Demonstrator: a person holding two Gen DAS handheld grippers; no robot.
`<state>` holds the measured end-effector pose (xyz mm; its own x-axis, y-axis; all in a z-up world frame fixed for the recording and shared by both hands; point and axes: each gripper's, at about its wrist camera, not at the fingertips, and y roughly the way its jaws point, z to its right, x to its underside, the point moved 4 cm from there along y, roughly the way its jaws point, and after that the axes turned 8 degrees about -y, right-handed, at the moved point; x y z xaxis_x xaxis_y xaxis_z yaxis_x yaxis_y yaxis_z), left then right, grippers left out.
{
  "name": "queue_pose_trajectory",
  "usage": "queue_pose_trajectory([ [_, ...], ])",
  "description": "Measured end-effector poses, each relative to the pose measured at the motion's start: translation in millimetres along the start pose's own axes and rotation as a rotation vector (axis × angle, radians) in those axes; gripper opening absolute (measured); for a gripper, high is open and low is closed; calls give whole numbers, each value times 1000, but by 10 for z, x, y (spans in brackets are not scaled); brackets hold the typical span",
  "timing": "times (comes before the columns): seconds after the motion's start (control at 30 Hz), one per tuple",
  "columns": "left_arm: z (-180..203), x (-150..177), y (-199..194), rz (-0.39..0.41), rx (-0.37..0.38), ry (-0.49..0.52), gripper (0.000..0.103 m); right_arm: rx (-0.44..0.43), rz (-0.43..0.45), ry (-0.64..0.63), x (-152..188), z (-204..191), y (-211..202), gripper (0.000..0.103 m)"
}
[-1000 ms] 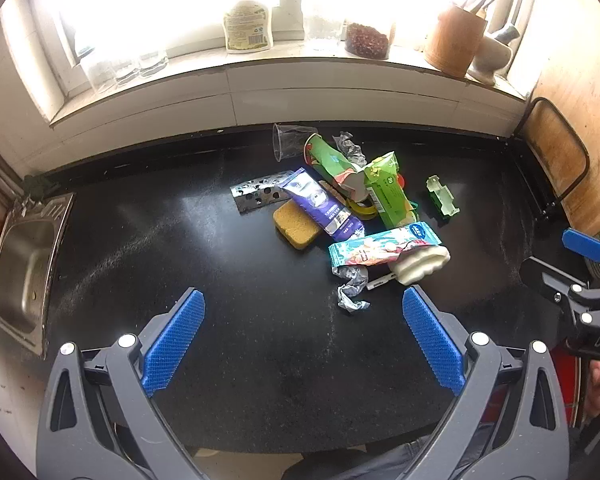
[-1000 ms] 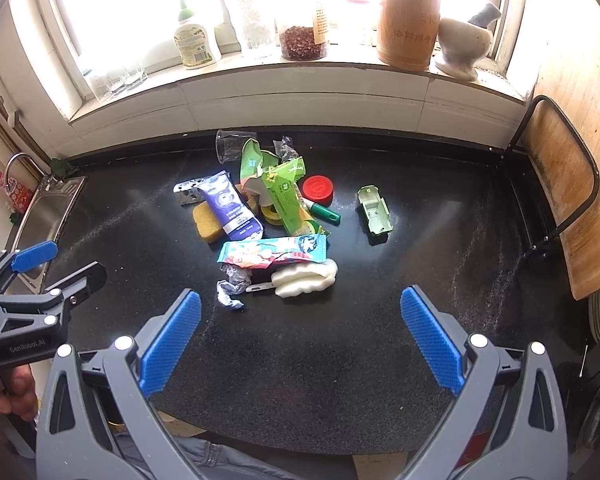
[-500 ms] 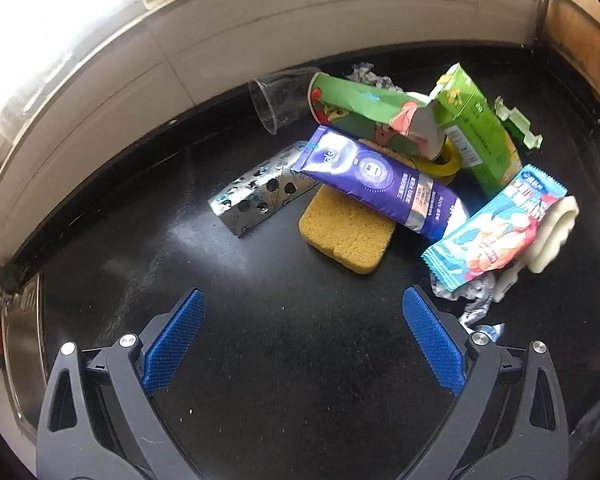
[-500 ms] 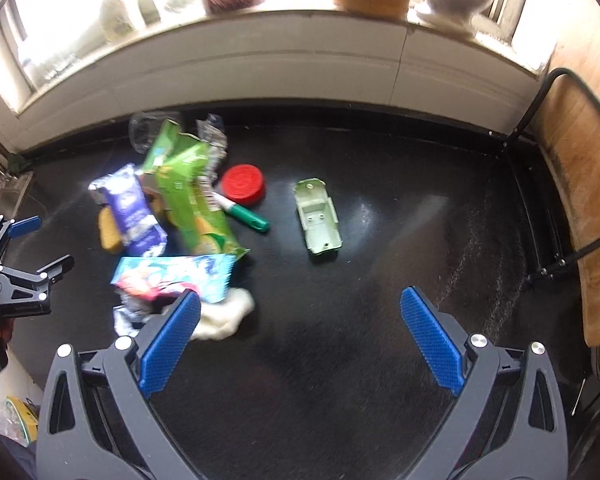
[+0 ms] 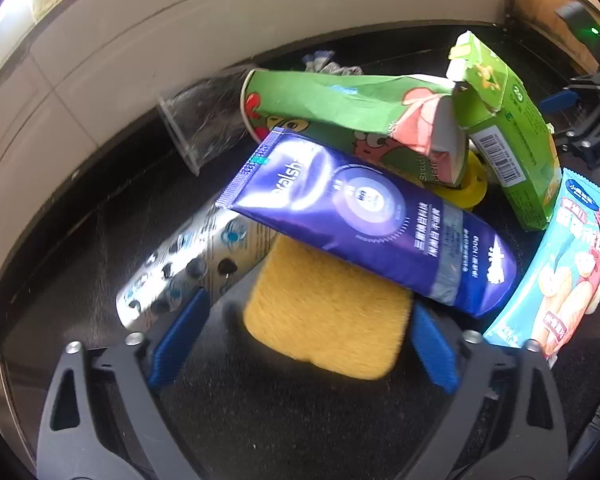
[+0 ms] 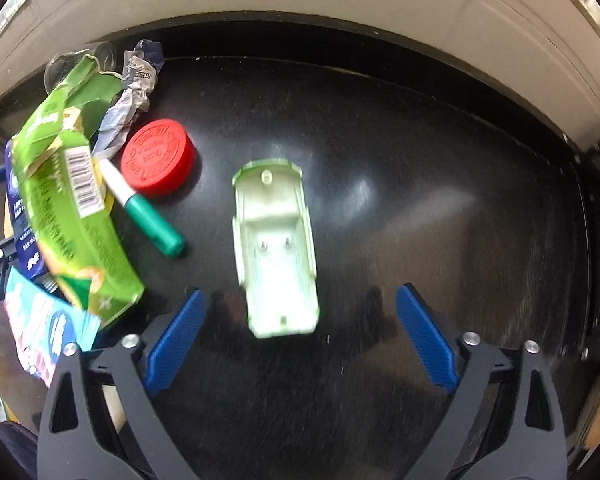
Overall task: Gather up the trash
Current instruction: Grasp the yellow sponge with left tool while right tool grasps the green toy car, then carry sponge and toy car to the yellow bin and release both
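left wrist: porous yellow sponge point(image 5: 324, 316) under glossy tube point(image 5: 364, 216).

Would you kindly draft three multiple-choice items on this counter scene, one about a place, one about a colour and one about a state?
1. What does the purple tube lie partly on?
A. the yellow sponge
B. a plate
C. a bowl

2. What colour is the round lid?
A. blue
B. red
C. white

3. How is the right claw?
A. shut on the lid
B. shut on nothing
C. open

Answers:
1. A, the tube's lower end covers the sponge's far edge.
2. B, it is red beside the green-capped marker.
3. C, its blue pads stand wide apart on either side of the pale green plastic tray.
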<state>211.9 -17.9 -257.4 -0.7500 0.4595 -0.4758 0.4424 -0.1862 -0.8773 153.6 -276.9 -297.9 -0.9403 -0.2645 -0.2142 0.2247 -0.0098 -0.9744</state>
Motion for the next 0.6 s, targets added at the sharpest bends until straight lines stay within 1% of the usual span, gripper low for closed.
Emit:
queue_pose_trajectory([
  [0.03, -4, 0, -16, 7, 4, 5, 72, -32, 0, 2, -17, -8, 22, 76],
  [0.07, 4, -3, -38, 10, 6, 12, 66, -35, 10, 2, -42, -7, 21, 67],
  [0.1, 3, -2, -66, 7, -9, 7, 65, -39, 20, -5, -55, -19, 4, 62],
  [0.13, 0, 4, -94, 5, -10, -1, 62, -42, 27, -14, -73, -41, -13, 46],
  [0.17, 1, 21, -137, 5, -12, -12, 60, -44, 28, -16, -87, -50, -26, 34],
  [0.2, 15, 43, -197, -2, -23, -30, 59, -41, 20, -12, -93, -55, -28, 33],
  [0.23, 7, 62, -247, -14, -35, -46, 58, -58, 12, -8, -100, -84, -42, 33],
  [0.27, 45, 125, -298, -14, -39, -59, 57, -64, 22, -8, -103, -118, -93, 33],
  [0.33, -12, 185, -499, -23, -36, -135, 56, -43, 35, -17, -104, -191, -210, 33],
  [0.37, -34, 212, -574, -28, -39, -161, 56, -36, 47, -17, -97, -220, -291, 33],
  [0.47, -76, 270, -924, -20, -102, -235, 56, -23, 94, 2, -30, -258, -571, 33],
  [0.6, -108, 347, -1472, 5, -132, -370, 56, -44, 148, 20, 71, -411, -1033, 33],
])
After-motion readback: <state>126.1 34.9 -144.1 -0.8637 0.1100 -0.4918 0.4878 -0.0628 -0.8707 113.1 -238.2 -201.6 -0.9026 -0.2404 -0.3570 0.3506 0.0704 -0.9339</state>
